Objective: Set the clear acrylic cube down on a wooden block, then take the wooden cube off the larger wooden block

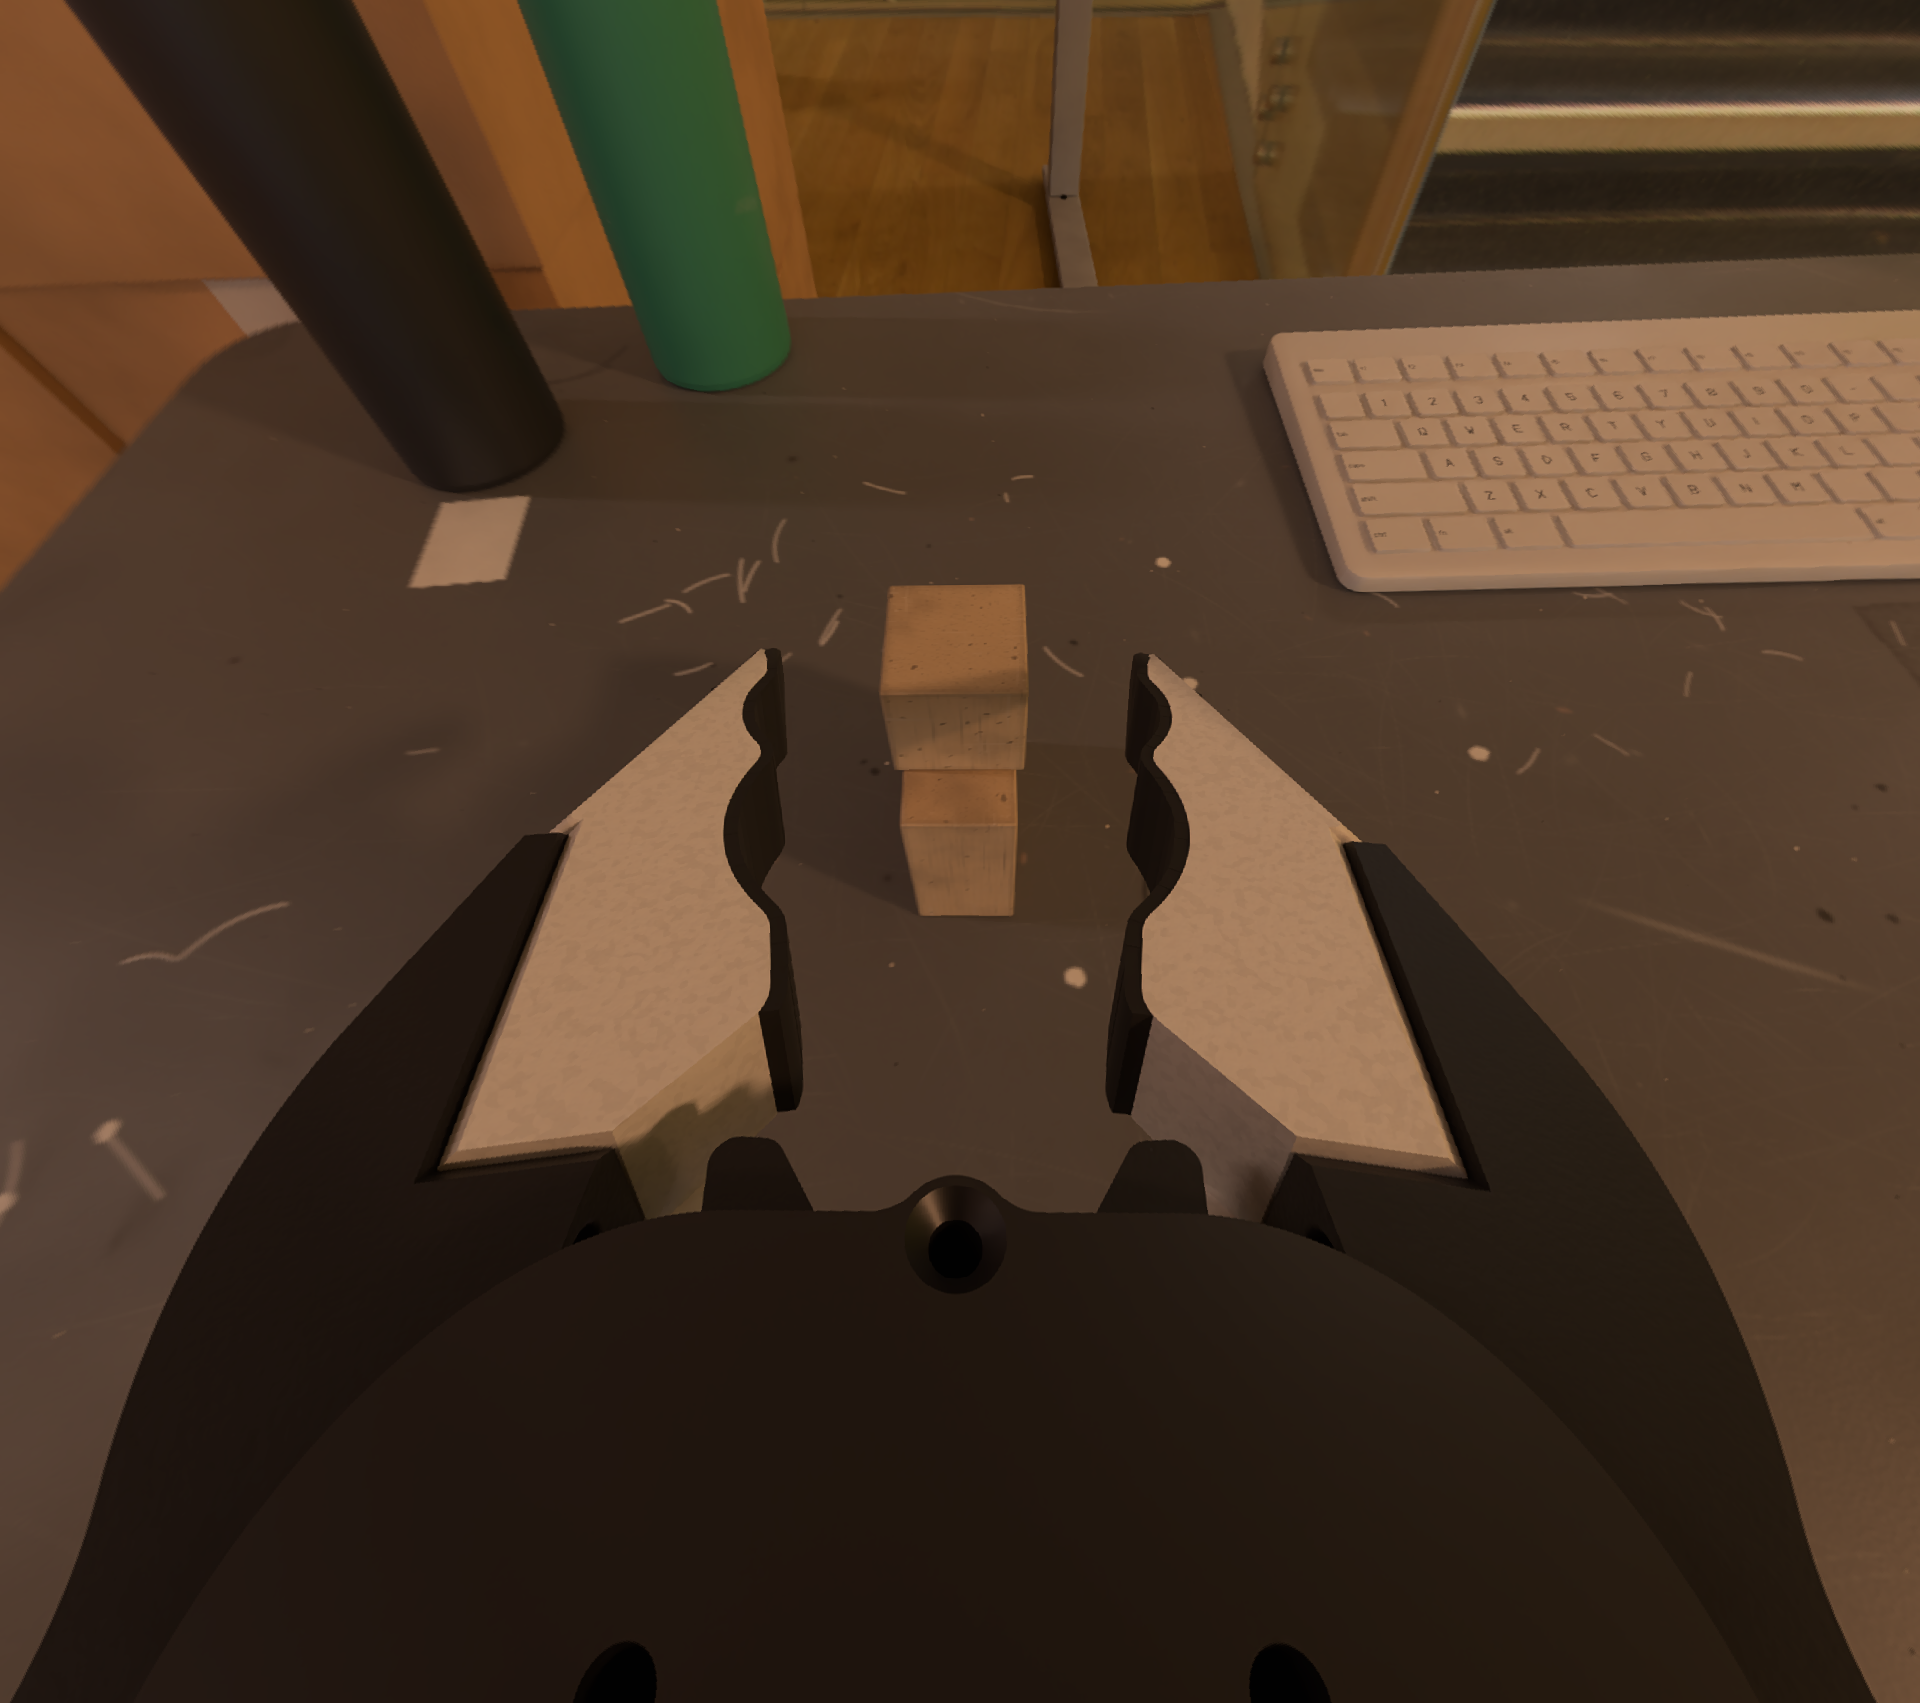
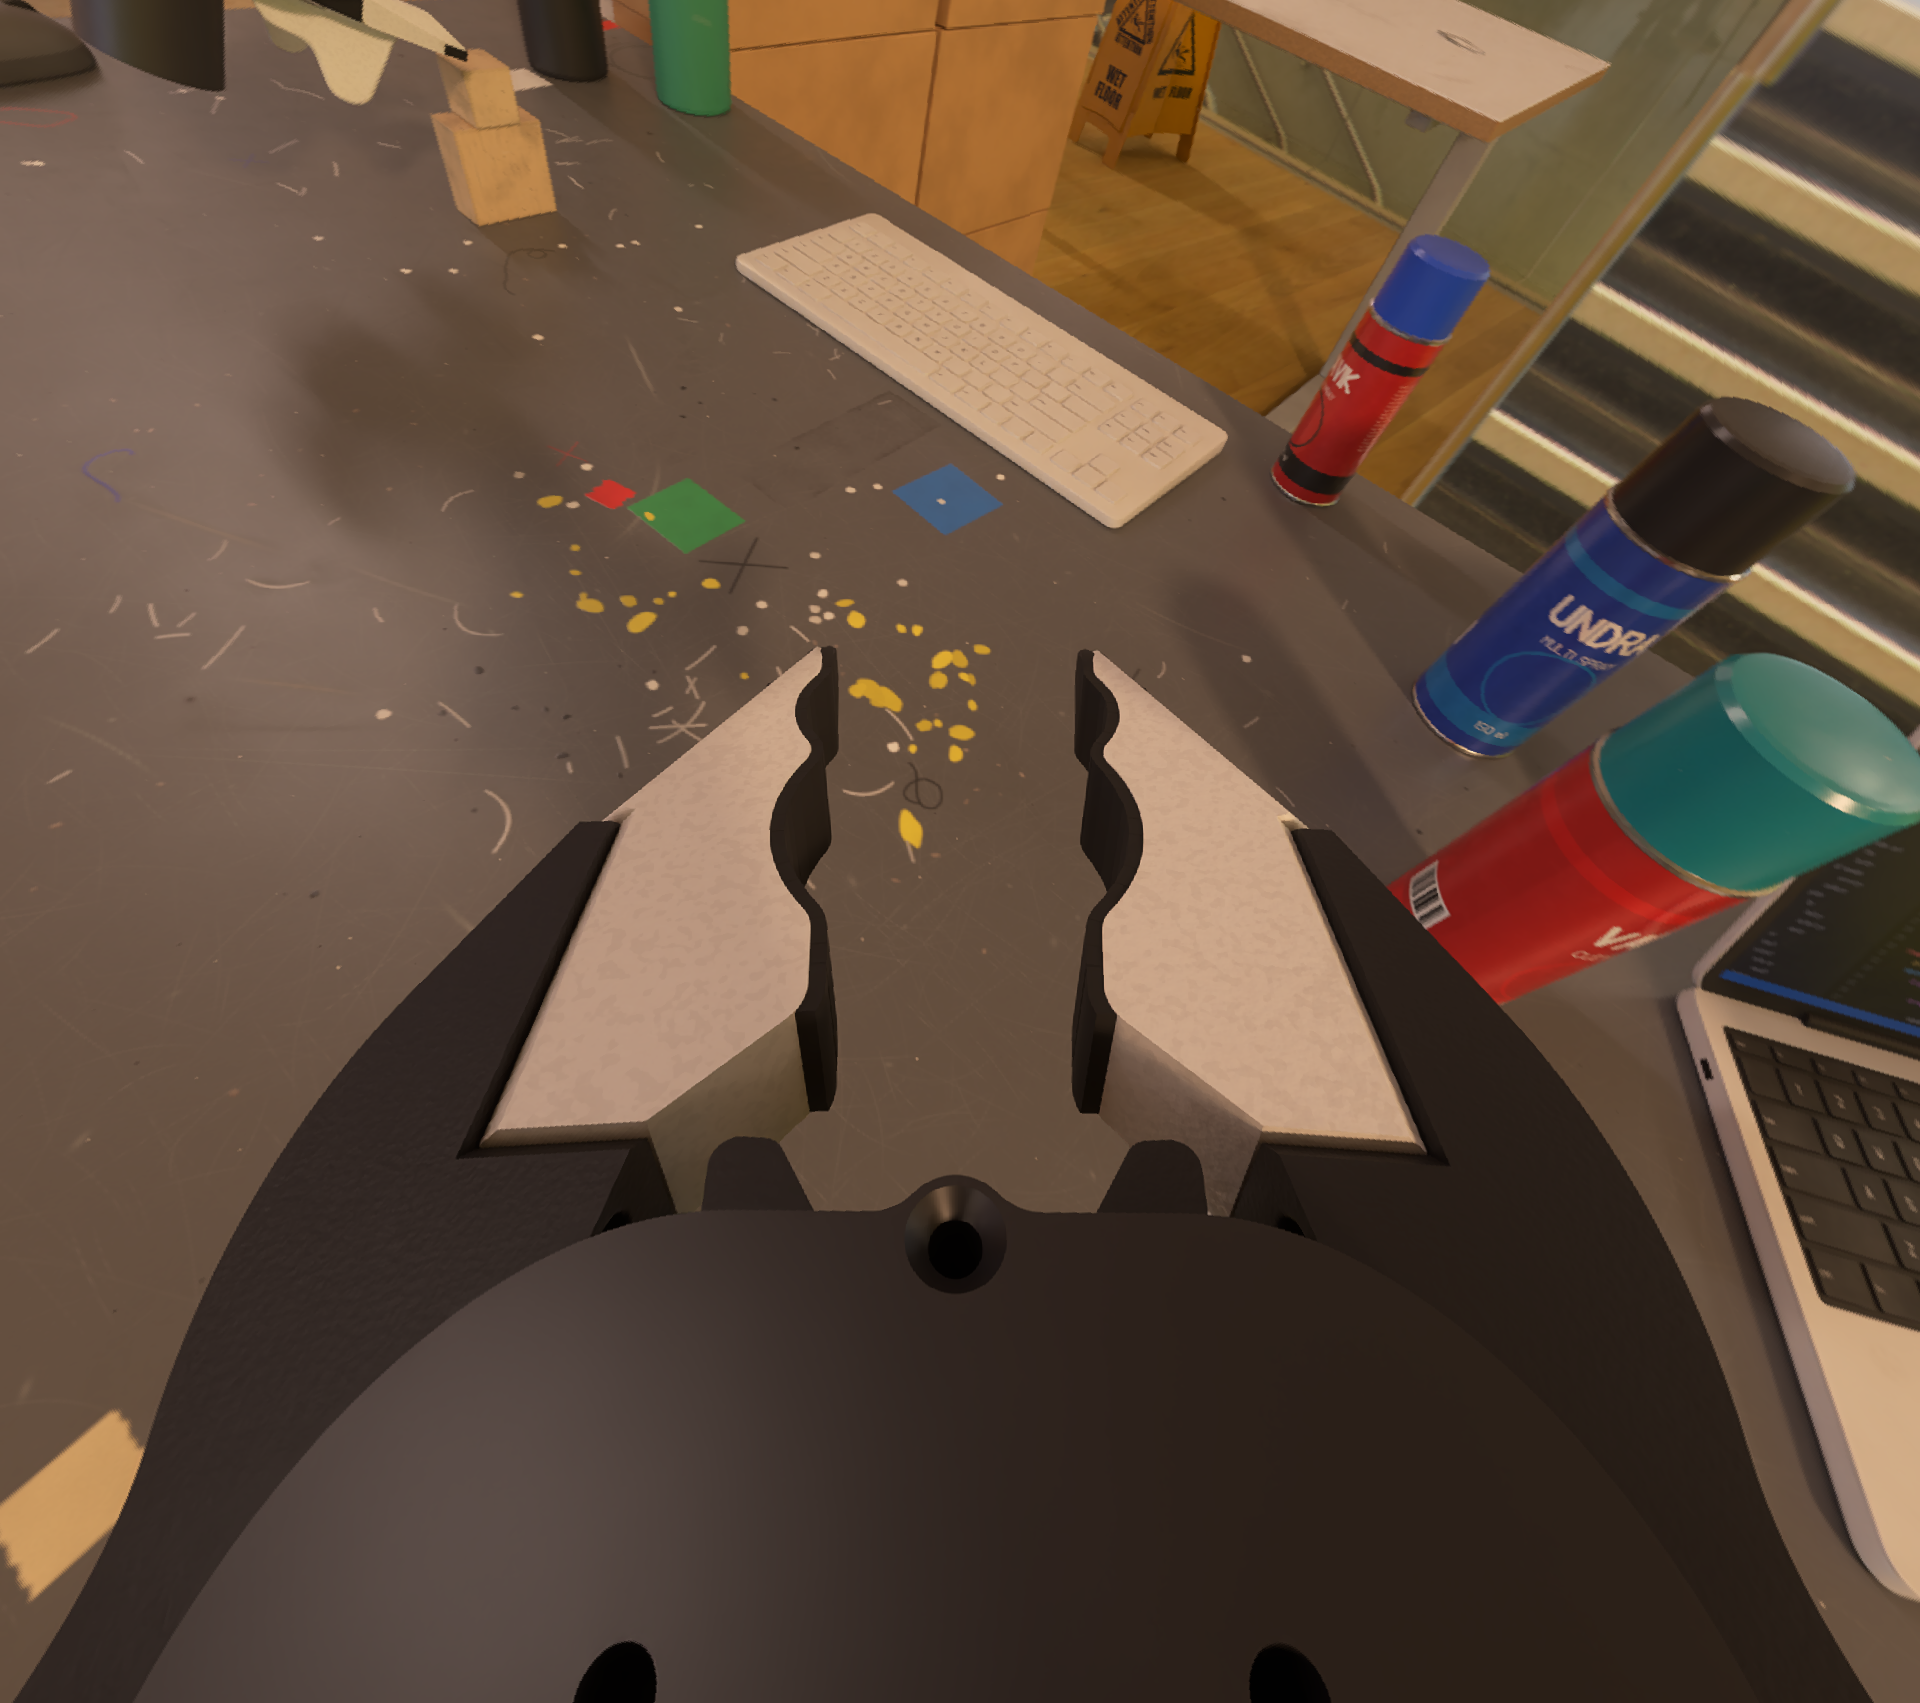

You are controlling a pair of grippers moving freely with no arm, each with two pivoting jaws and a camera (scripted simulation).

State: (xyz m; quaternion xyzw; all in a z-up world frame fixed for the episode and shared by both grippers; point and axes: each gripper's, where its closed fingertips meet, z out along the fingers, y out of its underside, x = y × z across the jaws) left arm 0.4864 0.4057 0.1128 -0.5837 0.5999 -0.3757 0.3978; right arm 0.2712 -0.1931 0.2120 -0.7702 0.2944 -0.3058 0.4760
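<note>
A small wooden cube (image 1: 954,677) sits on top of a larger wooden block (image 1: 958,843) on the grey table (image 1: 312,822). My left gripper (image 1: 956,659) is open, with a fingertip on each side of the cube and not touching it. The right wrist view shows the same stack far left: the cube (image 2: 480,90) on the block (image 2: 497,170), with the left gripper (image 2: 457,55) reaching down to the cube. My right gripper (image 2: 956,656) is open and empty above the table. I see no clear acrylic cube in either view.
A green bottle (image 1: 634,95) and a black cylinder (image 1: 260,126) stand behind the stack. A white keyboard (image 2: 977,365) lies to its right. Three spray cans (image 2: 1621,583) and a laptop (image 2: 1829,1134) stand at the right. Coloured squares (image 2: 686,513) mark the table.
</note>
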